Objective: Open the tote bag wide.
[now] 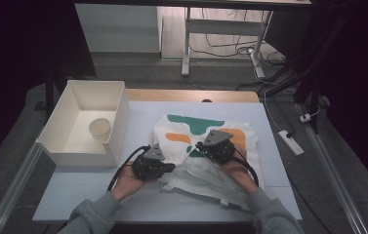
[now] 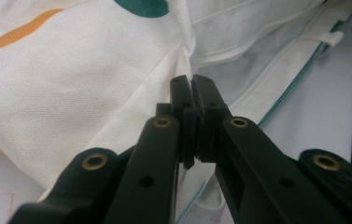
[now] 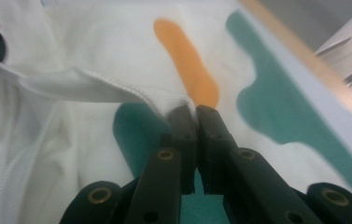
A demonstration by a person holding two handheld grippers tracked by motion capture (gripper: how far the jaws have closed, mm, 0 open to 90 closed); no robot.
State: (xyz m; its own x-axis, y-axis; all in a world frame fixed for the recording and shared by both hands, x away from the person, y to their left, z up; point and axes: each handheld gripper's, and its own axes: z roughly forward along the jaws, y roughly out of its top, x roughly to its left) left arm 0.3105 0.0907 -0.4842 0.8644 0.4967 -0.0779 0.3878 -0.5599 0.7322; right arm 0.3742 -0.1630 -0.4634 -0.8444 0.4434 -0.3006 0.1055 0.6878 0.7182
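A white cloth (image 1: 206,141) with green and orange patches lies on the table, its near part folded over with the seams showing. My left gripper (image 1: 171,168) is at the fold's left corner, shut on a pinch of the cloth (image 2: 117,79), which bunches at the jaw tips (image 2: 193,84). My right gripper (image 1: 202,146) is over the middle of the cloth, shut on a hemmed edge (image 3: 85,86) that stretches away to the left from its tips (image 3: 195,111). An orange patch (image 3: 187,60) and a green patch (image 3: 281,98) lie just beyond it.
A white open box (image 1: 118,122) stands at the table's left with a small paper cup (image 1: 100,128) inside. The table's wooden far edge (image 1: 191,95) lies behind the cloth. A power strip (image 1: 290,142) rests on the floor to the right.
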